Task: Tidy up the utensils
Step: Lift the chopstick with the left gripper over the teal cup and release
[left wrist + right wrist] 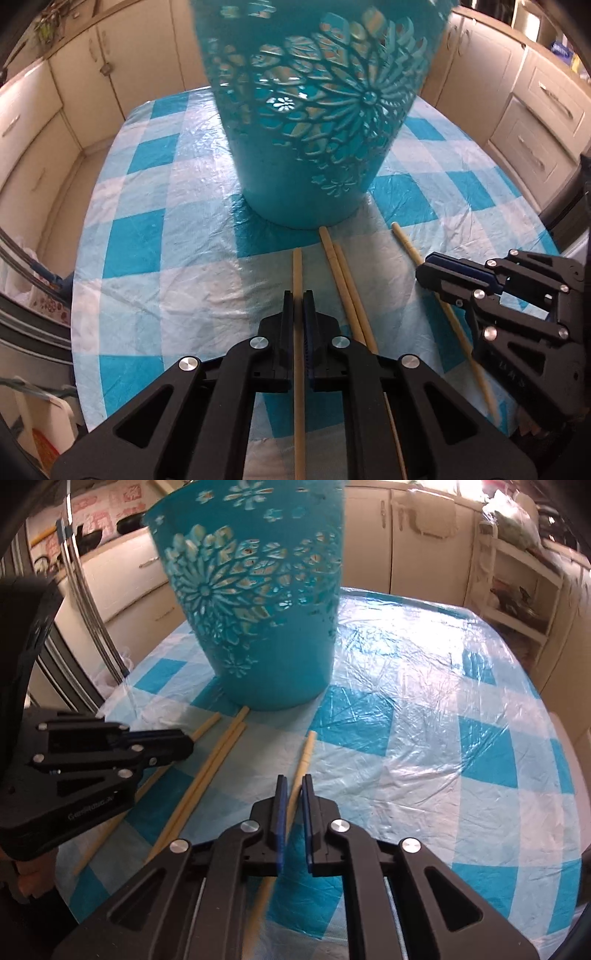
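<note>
A teal plastic basket point(314, 147) point(258, 627) with cut-out flowers stands upright on the blue-and-white checked tablecloth point(166, 258) point(424, 738). Several pale wooden chopsticks lie in front of it, pointing at its base. My left gripper point(298, 293) point(190, 746) is shut on the leftmost chopstick point(297, 266) point(208, 724). My right gripper point(423, 269) point(294, 777) is shut on the rightmost chopstick point(404, 238) point(308, 749). Between them a loose pair of chopsticks point(340, 273) point(221, 753) lies side by side, its tips almost at the basket's foot.
Cream kitchen cabinets point(37, 147) and drawers point(535, 122) ring the table. An open white shelf unit point(517, 602) stands at the far right. Shiny metal bars point(85, 590) rise at the left. The cloth right of the basket holds nothing.
</note>
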A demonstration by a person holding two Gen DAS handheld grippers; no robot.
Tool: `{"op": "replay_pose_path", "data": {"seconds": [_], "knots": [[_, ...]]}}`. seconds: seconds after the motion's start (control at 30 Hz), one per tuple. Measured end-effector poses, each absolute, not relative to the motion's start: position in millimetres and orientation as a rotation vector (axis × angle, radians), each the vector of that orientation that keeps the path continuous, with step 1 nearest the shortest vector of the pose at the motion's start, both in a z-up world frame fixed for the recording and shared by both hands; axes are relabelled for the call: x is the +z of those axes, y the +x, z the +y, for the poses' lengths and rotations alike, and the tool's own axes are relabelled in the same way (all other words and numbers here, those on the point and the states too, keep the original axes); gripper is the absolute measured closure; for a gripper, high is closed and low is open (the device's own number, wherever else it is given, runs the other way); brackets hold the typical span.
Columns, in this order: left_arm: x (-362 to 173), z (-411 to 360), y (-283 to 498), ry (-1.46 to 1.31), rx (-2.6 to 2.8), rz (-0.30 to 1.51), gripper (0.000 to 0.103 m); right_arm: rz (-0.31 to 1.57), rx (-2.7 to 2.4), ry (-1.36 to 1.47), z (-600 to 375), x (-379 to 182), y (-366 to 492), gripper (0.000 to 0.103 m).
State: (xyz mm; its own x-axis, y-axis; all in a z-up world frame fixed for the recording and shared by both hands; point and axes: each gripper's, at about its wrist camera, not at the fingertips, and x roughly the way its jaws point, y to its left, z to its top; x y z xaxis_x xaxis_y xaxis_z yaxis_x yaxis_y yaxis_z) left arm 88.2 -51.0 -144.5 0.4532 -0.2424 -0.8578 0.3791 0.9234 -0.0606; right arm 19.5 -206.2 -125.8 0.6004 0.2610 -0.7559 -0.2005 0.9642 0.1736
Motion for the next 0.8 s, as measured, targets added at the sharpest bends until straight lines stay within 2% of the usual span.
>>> {"op": "replay_pose_path", "data": {"seconds": [0.3, 0.8], "knots": [[-119.2, -16.8, 71.2, 0.003, -0.446, 0.992, 0.098, 0.885, 0.271, 0.1, -208.2, -126.1, 18.3, 0.096], [-76.5, -18.9, 48.8, -0.002, -0.48, 0.895, 0.098, 0.886, 0.288, 0.143, -219.3, -127.4, 18.5, 0.096]]}}
